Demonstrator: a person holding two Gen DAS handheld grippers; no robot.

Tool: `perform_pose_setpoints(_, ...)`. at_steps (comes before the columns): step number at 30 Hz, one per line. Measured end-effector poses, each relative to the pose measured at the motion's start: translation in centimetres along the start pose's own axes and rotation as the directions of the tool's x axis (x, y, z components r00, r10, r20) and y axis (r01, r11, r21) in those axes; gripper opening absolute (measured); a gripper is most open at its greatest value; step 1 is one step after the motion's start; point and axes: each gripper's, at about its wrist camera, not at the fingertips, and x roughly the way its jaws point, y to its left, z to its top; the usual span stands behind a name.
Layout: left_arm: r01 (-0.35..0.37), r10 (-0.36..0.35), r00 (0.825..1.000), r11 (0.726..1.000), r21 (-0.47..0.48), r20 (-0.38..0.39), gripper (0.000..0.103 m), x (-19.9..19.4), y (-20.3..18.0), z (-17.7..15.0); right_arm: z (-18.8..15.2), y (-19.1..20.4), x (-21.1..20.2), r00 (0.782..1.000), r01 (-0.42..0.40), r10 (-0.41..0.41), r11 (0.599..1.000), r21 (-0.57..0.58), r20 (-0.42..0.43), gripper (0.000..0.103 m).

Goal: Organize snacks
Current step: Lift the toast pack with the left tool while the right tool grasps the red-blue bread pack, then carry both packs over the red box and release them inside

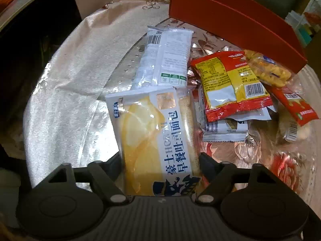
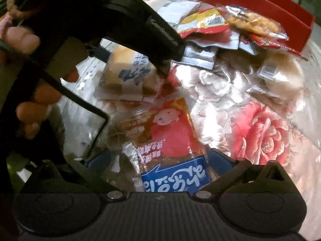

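A bread pack (image 1: 160, 132), yellow and white with blue print, stands between the fingers of my left gripper (image 1: 160, 158), and both pads touch its sides. In the right wrist view one of those fingers (image 2: 163, 68) presses the same bread pack (image 2: 128, 70). My right gripper (image 2: 160, 157) is open wide. Between its blue pads lies an orange and pink snack pack with a blue label (image 2: 170, 140), with a gap on each side. A red box (image 1: 230, 20) stands at the back right, also seen as the red box (image 2: 260, 2) in the right wrist view.
Loose snacks lie piled before the red box: a long white pack (image 1: 166, 58), a red and yellow packet (image 1: 230, 84), a clear bag of golden puffs (image 1: 266, 70) and a silver packet (image 1: 224, 128). The flowered table cover (image 1: 250, 152) shines. A person's hand (image 2: 22, 38) holds the left gripper.
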Motion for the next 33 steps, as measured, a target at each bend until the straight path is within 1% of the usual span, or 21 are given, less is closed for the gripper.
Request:
perform_pose_setpoints(3, -0.008, 0.008, 1.0, 1.0, -0.01, -0.019, 0.068, -0.3, 1.1, -0.4, -0.5, -0.1, 0.0, 0.999, 0.009, -0.01, 0.999, 0.036, 0.03, 0.103)
perform_pose_setpoints(6, -0.001, 0.0, 0.999, 1.0, -0.017, -0.04, 0.067, -0.7, 1.9, -0.8, -1.0, 0.4, 0.2, 0.999, 0.029, -0.029, 0.999, -0.016, 0.025, 0.103)
perform_pose_setpoints(7, -0.003, 0.002, 0.999, 1.0, -0.014, -0.038, 0.067, -0.9, 2.1, -1.0, -0.7, 0.7, 0.4, 0.999, 0.032, -0.032, 0.999, -0.027, 0.013, 0.103)
perform_pose_setpoints(8, 0.011, -0.011, 0.999, 1.0, -0.012, -0.038, 0.067, -1.3, 2.2, -1.2, -0.5, 0.8, 0.3, 0.999, 0.044, -0.044, 0.999, -0.025, 0.0, 0.101)
perform_pose_setpoints(9, 0.018, -0.018, 0.999, 1.0, -0.008, -0.036, 0.067, -1.6, 2.2, -1.5, -0.4, 0.8, 0.1, 0.998, 0.069, -0.069, 0.998, -0.013, -0.001, 0.09)
perform_pose_setpoints(10, 0.02, -0.02, 0.999, 1.0, -0.004, -0.033, 0.067, -2.0, 2.2, -1.8, -0.2, 0.5, 0.1, 0.994, 0.107, -0.107, 0.994, 0.005, -0.002, 0.081)
perform_pose_setpoints(11, 0.021, -0.021, 0.999, 1.0, -0.002, -0.031, 0.067, -2.4, 2.2, -2.0, -0.1, 0.1, -0.3, 0.994, 0.112, -0.112, 0.993, 0.022, -0.006, 0.069)
perform_pose_setpoints(12, 0.022, -0.022, 0.999, 1.0, 0.002, -0.034, 0.067, -2.7, 2.3, -2.1, 0.0, -0.3, -0.5, 0.994, 0.106, -0.105, 0.993, 0.046, -0.011, 0.064)
perform_pose_setpoints(13, 0.024, -0.023, 0.999, 1.0, 0.006, -0.036, 0.067, -2.9, 2.3, -2.1, 0.0, -0.5, -0.8, 0.995, 0.102, -0.101, 0.992, 0.069, -0.019, 0.063)
perform_pose_setpoints(15, 0.04, -0.039, 0.999, 0.999, 0.017, -0.029, 0.067, -3.6, 2.1, -2.0, -0.2, -0.5, -0.7, 0.993, 0.113, -0.111, 0.991, 0.067, -0.026, 0.062)
perform_pose_setpoints(18, 0.084, -0.085, 0.996, 0.996, 0.042, 0.013, 0.067, -3.8, 1.6, -1.5, -0.4, -0.2, -1.3, 0.994, 0.107, -0.106, 0.991, 0.079, -0.014, 0.06)
perform_pose_setpoints(20, 0.119, -0.119, 0.993, 0.992, 0.038, 0.01, 0.067, -3.9, 1.7, -1.0, -0.5, -0.3, -2.2, 0.995, 0.102, -0.103, 0.988, 0.113, 0.01, 0.059)
perform_pose_setpoints(22, 0.169, -0.169, 0.985, 0.985, 0.031, 0.011, 0.067, -4.2, 1.6, -0.7, -0.3, -0.7, -3.8, 0.993, 0.094, -0.103, 0.984, 0.148, 0.056, 0.059)
perform_pose_setpoints(23, 0.181, -0.182, 0.983, 0.983, 0.037, 0.021, 0.067, -4.5, 1.5, -0.5, -0.1, -0.9, -4.2, 0.991, 0.092, -0.106, 0.982, 0.164, 0.076, 0.059)
perform_pose_setpoints(26, 0.209, -0.21, 0.976, 0.977, 0.036, 0.054, 0.067, -5.5, 1.6, 0.2, 0.7, -1.3, -6.0, 0.983, 0.092, -0.12, 0.976, 0.195, 0.139, 0.059)
perform_pose_setpoints(30, 0.239, -0.24, 0.967, 0.971, 0.02, 0.087, 0.067, -6.3, 2.1, 1.6, 1.6, -2.1, -6.9, 0.976, 0.085, -0.126, 0.972, 0.219, 0.179, 0.059)
perform_pose_setpoints(33, 0.254, -0.256, 0.96, 0.967, 0.034, 0.116, 0.067, -6.9, 1.8, 2.6, 2.4, -2.7, -7.8, 0.969, 0.081, -0.132, 0.968, 0.237, 0.207, 0.059)
